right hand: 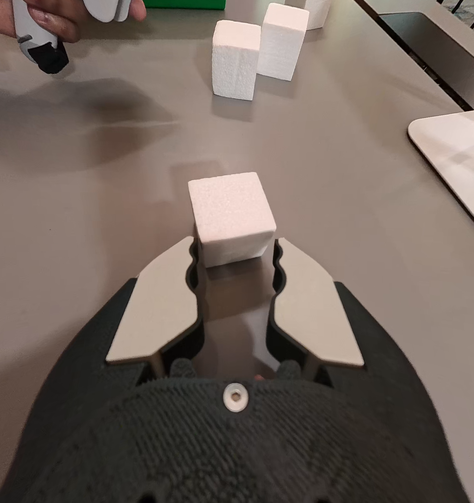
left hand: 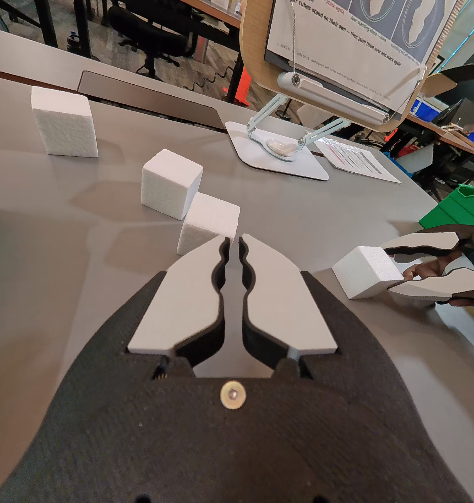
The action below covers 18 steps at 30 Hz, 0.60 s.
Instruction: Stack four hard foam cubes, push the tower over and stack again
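The right hand-held gripper (right hand: 234,251), jaws spread, is straddling the near cube (right hand: 231,217) dead ahead; the left hand-held gripper (left hand: 233,242) is idling nearly closed, empty.

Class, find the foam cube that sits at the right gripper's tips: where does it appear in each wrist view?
Left wrist view: foam cube at right edge, middle height, between the open right gripper tips.
Right wrist view: foam cube centre, before the gripper.
Shared landmark: white stand base.
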Motion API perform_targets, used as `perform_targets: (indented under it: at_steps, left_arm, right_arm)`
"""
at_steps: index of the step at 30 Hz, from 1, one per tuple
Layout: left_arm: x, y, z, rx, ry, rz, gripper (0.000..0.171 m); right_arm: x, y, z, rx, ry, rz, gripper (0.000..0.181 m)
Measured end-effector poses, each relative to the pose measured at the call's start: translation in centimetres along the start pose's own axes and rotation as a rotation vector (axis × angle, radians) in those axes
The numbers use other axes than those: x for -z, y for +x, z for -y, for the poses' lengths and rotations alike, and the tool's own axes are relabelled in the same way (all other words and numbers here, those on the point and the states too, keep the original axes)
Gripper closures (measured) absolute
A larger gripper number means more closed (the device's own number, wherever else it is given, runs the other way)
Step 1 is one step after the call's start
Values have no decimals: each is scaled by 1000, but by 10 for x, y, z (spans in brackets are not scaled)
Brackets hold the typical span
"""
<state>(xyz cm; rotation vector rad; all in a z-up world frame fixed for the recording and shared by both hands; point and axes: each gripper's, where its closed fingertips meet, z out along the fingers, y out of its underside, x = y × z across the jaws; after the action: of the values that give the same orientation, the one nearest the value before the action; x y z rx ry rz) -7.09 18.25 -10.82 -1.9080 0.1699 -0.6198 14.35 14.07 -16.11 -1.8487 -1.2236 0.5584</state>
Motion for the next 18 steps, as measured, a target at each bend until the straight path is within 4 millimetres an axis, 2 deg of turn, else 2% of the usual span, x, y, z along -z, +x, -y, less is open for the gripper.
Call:
perform_targets:
  at_steps: [18]
  left_arm:
    - [-1, 1, -2, -4, -9, -4, 164]
  right_arm:
    - [14, 9, 8, -103, 70, 14, 127]
